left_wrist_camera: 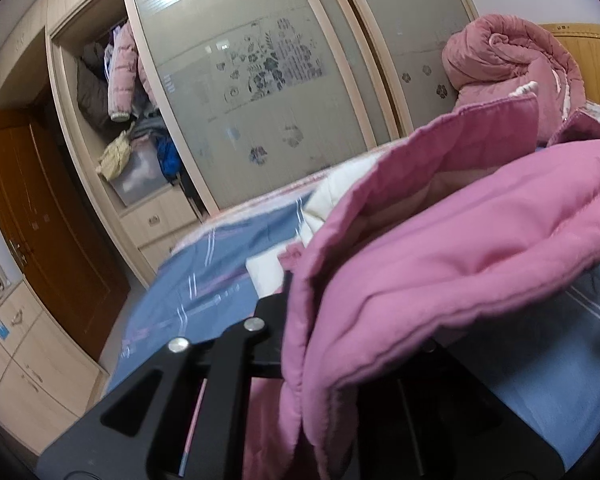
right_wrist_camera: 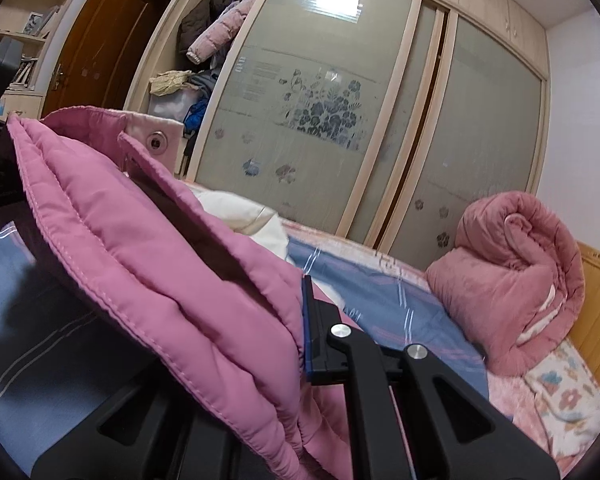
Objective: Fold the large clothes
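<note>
Gripping the pink padded jacket (left_wrist_camera: 440, 248) at two points, you have the left gripper (left_wrist_camera: 296, 320) clamped on its edge at lower centre of the left view, and the right gripper (right_wrist_camera: 296, 320) pinching another edge at lower centre of the right view. The jacket hangs lifted between them, doubled over along its stitched hem, above the blue striped bedsheet (right_wrist_camera: 372, 288). One fold looks underway; laying it down and further folds seem left. A rolled pink quilt (right_wrist_camera: 512, 272) sits at right.
</note>
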A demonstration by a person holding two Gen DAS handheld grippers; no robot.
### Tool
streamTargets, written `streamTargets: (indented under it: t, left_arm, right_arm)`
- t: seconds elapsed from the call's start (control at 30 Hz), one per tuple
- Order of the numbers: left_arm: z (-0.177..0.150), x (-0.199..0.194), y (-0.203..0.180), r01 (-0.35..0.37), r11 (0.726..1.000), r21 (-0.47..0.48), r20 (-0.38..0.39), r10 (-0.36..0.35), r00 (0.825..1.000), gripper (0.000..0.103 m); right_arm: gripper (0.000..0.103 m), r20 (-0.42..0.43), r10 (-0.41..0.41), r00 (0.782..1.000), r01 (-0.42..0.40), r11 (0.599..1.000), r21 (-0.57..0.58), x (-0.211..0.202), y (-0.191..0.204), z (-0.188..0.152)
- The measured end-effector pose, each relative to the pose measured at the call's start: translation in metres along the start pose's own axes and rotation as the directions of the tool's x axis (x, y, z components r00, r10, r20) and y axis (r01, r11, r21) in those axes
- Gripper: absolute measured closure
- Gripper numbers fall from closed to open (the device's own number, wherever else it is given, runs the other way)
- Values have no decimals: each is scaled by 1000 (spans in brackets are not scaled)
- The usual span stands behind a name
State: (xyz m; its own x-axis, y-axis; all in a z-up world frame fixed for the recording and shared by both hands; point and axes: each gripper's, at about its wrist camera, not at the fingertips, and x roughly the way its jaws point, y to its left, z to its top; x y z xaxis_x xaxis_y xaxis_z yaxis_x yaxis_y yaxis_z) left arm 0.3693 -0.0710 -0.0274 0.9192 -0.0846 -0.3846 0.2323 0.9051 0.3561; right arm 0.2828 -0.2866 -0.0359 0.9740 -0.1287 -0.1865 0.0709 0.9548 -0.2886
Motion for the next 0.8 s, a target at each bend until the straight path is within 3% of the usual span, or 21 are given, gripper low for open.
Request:
streamTargets:
  t: [0.23,0.37,0.57,0.8]
  left_arm:
    - [49,53,5,-43,996,73,52,39,998,95]
    - [76,102,7,-60,991,116,72,52,996,95]
    - [97,202,5,-47,988,149,-8,49,999,95]
    - [80,315,-6,-15,990,142,-149,36,988,95]
  right_arm:
    - [98,32,-30,999,30,1000,-3,57,-25,31]
    - [98,35,-54,998,54,998,-10,100,-37,46]
    - [98,-27,-49,998,49,999,-1,192,-47,59]
    - [97,-176,-24,984,20,999,-25,307,-37,46]
